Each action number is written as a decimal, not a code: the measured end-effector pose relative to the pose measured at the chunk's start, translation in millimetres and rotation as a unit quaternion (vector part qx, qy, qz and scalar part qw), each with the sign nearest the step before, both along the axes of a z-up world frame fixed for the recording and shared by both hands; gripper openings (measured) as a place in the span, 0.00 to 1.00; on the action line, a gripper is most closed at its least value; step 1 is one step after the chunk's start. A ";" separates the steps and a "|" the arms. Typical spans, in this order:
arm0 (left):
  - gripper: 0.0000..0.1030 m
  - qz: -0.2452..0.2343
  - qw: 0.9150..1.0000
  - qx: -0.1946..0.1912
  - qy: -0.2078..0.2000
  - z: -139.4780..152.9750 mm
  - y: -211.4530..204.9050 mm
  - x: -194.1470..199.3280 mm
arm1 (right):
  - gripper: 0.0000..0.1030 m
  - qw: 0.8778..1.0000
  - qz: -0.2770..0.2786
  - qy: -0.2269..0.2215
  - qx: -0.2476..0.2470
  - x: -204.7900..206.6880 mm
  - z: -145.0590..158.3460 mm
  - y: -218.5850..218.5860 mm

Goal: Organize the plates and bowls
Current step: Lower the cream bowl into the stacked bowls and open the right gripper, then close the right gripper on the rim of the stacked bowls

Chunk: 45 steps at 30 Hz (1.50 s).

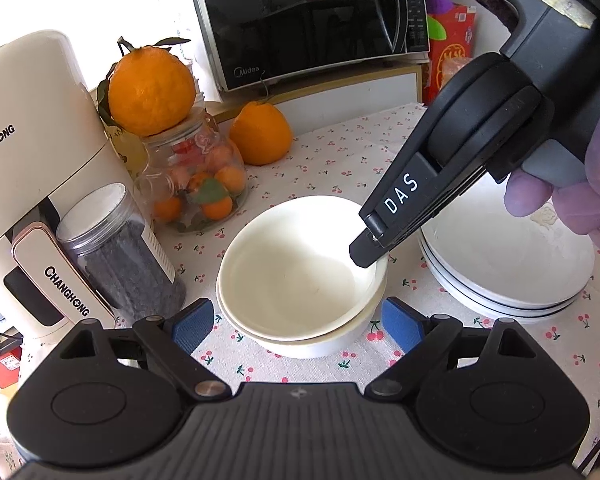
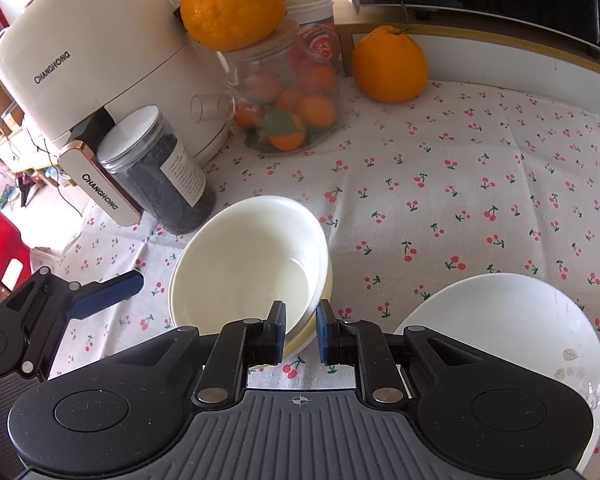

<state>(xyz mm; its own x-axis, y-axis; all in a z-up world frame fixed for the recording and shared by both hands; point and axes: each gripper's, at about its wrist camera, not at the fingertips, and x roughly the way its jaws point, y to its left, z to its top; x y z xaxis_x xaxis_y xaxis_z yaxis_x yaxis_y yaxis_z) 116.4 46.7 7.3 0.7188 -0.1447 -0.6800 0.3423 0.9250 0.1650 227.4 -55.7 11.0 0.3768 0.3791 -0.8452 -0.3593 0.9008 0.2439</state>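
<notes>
Two cream bowls are nested in a stack (image 1: 300, 280) on the cherry-print tablecloth; the stack also shows in the right wrist view (image 2: 248, 264). A stack of white plates (image 1: 504, 264) sits to its right, and shows in the right wrist view (image 2: 512, 320). My left gripper (image 1: 298, 326) is open, its blue pads either side of the bowl stack's near side. My right gripper (image 2: 301, 328) has its blue pads narrowly apart around the top bowl's rim, with a small gap showing; it also shows in the left wrist view (image 1: 364, 246) over that rim.
A white Changhong appliance (image 1: 32, 168), a dark-filled jar (image 1: 120, 256), a glass jar of small oranges (image 1: 196, 172) with a large orange (image 1: 152, 88) on top, and another orange (image 1: 260, 132) crowd the left and back. A microwave (image 1: 308, 16) stands behind.
</notes>
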 end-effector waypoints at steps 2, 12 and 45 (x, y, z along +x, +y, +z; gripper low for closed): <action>0.88 -0.001 1.000 0.002 0.003 -0.9 -0.4 0.3 | 0.19 1.000 0.018 -0.011 -0.010 -1.6 0.0 3.1; 0.93 -0.003 1.000 0.004 0.014 -2.3 -0.5 1.7 | 0.41 1.000 0.018 0.011 -0.023 2.1 -10.3 2.1; 0.75 0.217 0.896 -0.345 0.176 -31.8 69.1 31.4 | 0.82 0.994 -0.063 -0.025 0.088 19.9 -14.0 -23.3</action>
